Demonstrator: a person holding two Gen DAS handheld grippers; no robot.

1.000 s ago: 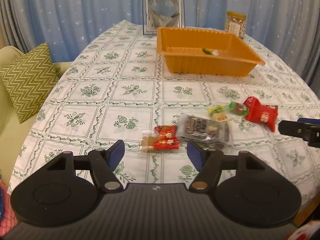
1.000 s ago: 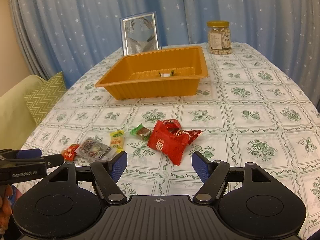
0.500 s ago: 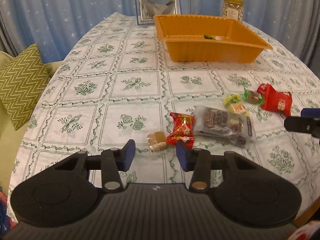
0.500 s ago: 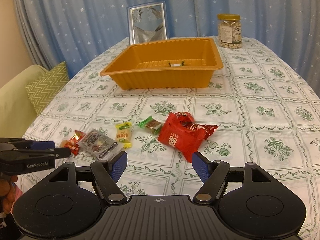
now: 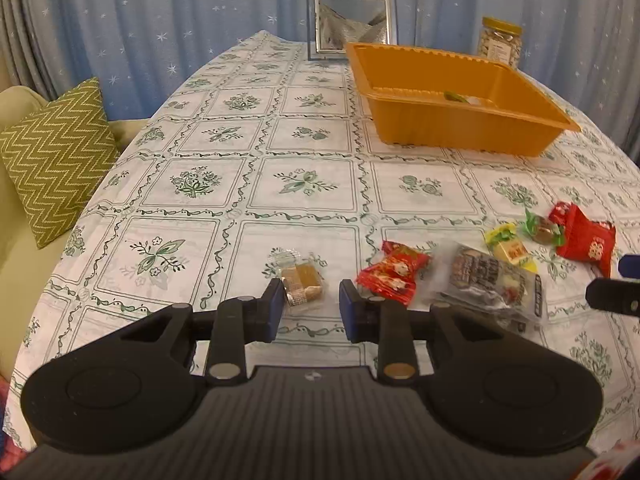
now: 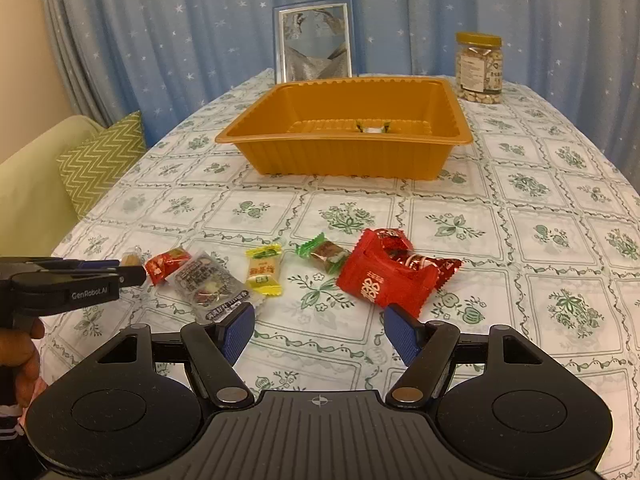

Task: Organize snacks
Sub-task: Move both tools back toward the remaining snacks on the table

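Several wrapped snacks lie in a row on the tablecloth. In the left wrist view my left gripper [image 5: 308,304] is open with its fingertips on either side of a small clear-wrapped brown biscuit [image 5: 302,284], the left pad touching it. To its right lie a small red packet [image 5: 394,272], a clear dark packet [image 5: 492,280], a yellow candy [image 5: 508,246], a green candy [image 5: 540,228] and a big red bag [image 5: 584,240]. The orange tray [image 5: 460,128] holds one small candy. My right gripper [image 6: 318,330] is open and empty, just short of the big red bag [image 6: 388,276].
A picture frame [image 6: 314,46] and a jar of nuts [image 6: 478,68] stand behind the orange tray [image 6: 344,156]. A sofa with a green zigzag cushion [image 5: 56,156] is beyond the table's left edge. The left gripper shows in the right wrist view [image 6: 132,274].
My left gripper has moved left and down from the red packet to the brown biscuit, and its fingers have narrowed. My right gripper has moved closer to the big red bag.
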